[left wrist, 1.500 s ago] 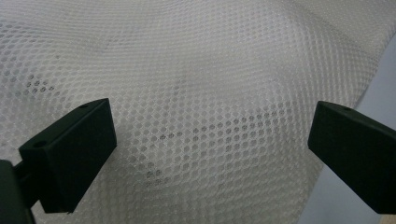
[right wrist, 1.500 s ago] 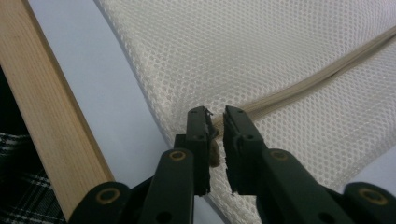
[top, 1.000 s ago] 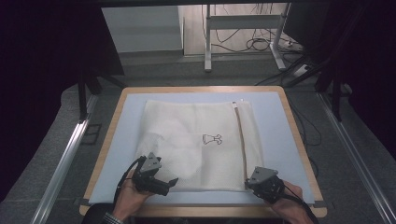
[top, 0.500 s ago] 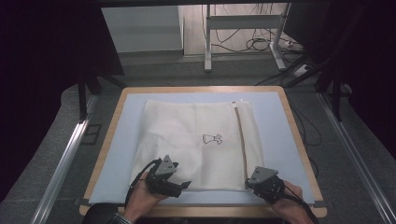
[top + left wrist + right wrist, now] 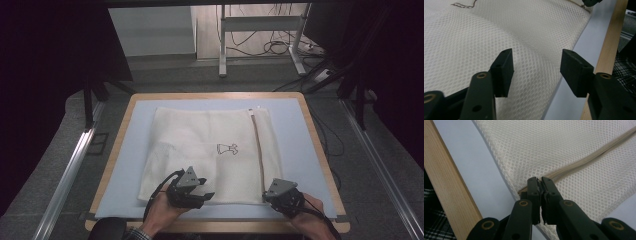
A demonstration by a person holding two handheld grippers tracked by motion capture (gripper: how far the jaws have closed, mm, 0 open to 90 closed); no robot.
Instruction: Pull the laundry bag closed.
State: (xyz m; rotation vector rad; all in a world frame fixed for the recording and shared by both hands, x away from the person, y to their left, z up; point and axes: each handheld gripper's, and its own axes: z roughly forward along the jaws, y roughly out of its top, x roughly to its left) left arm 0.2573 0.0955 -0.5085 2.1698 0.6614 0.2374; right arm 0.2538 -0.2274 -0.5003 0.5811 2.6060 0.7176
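right gripper (image 5: pixel 540 181) is clamped on the near end of the mesh bag (image 5: pixel 210 145) at its zip (image 5: pixel 584 161). left gripper (image 5: pixel 536 67) jaws have just been closing, apart over the mesh, nothing pressed.

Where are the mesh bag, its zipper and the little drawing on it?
mesh bag (image 5: pixel 190 132), high view, on its bare cream cloth left of the middle.
zipper (image 5: pixel 258 150), high view, midway along the brownish strip.
drawing (image 5: pixel 227 148), high view, on the small dark figure.

Cream mesh cloth bag (image 5: pixel 210 150), matt; pale wood table rim (image 5: pixel 320 150), smooth.
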